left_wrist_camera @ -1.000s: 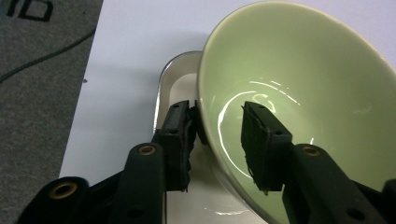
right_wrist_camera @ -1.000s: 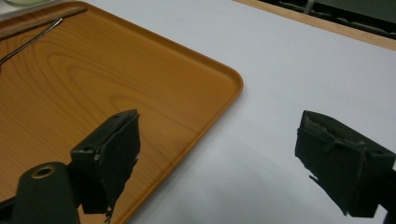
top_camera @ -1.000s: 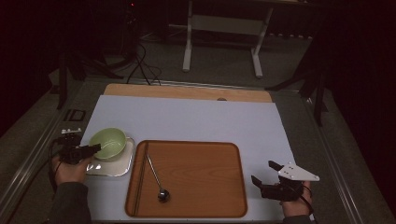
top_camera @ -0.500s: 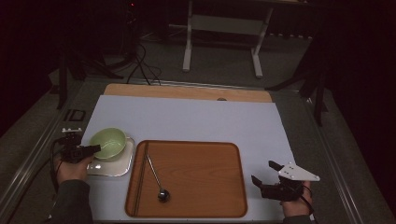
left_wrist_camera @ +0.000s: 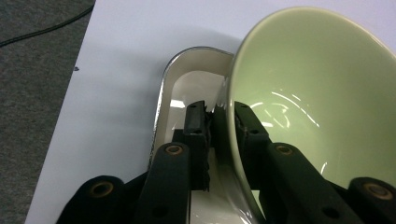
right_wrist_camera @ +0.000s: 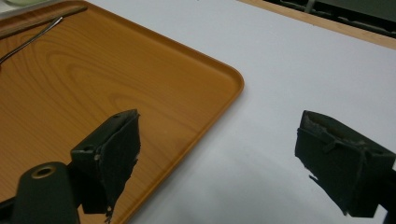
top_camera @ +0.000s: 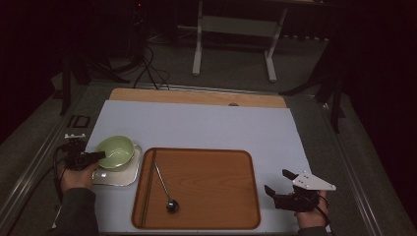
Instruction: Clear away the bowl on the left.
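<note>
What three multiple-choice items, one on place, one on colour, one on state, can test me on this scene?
1. Where does the ladle lie?
A. in the wooden tray
B. in the bowl
C. on the floor

2. What colour is the bowl?
A. red
B. pale green
C. black

3. How is the right gripper?
A. shut on the ladle
B. shut on the tray
C. open, holding nothing

Answers: 1 A, it rests on the tray's wood. 2 B, the left gripper clamps its green rim over the white dish. 3 C, the right gripper view shows its jaws wide apart above the mat.
</note>
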A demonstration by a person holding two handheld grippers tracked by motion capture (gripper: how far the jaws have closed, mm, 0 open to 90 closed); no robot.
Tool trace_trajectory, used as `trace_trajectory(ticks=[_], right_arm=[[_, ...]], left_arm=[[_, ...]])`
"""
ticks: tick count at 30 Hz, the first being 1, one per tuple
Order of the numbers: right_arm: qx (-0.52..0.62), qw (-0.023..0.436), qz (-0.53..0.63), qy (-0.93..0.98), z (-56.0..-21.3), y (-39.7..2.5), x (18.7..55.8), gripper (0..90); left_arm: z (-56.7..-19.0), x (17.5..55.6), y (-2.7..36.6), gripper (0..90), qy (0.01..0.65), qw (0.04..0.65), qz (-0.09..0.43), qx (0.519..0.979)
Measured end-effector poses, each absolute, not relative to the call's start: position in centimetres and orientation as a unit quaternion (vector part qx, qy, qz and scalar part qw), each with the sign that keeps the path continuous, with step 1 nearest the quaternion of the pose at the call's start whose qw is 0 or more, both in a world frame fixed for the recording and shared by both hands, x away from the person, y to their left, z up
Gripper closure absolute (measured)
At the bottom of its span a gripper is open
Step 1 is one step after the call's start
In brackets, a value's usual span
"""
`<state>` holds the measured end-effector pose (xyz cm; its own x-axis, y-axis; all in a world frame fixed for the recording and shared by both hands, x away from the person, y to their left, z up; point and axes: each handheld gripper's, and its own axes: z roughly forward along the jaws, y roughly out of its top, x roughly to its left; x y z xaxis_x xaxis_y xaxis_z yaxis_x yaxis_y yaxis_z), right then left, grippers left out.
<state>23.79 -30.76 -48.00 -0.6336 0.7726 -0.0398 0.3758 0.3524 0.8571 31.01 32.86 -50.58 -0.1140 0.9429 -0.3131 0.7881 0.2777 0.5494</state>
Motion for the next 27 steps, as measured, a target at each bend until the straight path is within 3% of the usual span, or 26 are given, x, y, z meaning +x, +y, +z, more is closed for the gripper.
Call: trace_trajectory(ticks=[16,27], right_arm=[[0.364,0.227,0.439,0.789,-48.0,-30.9,23.8,13.4],[0.363,0.228,0.439,0.789,-48.0,-30.9,23.7,13.4]], left_arm=[[-51.0,30.6,33.1,82.3,0.748,0.345,0.115,0.555],[-50.9,30.1,32.7,82.8,0.741,0.348,0.124,0.561]])
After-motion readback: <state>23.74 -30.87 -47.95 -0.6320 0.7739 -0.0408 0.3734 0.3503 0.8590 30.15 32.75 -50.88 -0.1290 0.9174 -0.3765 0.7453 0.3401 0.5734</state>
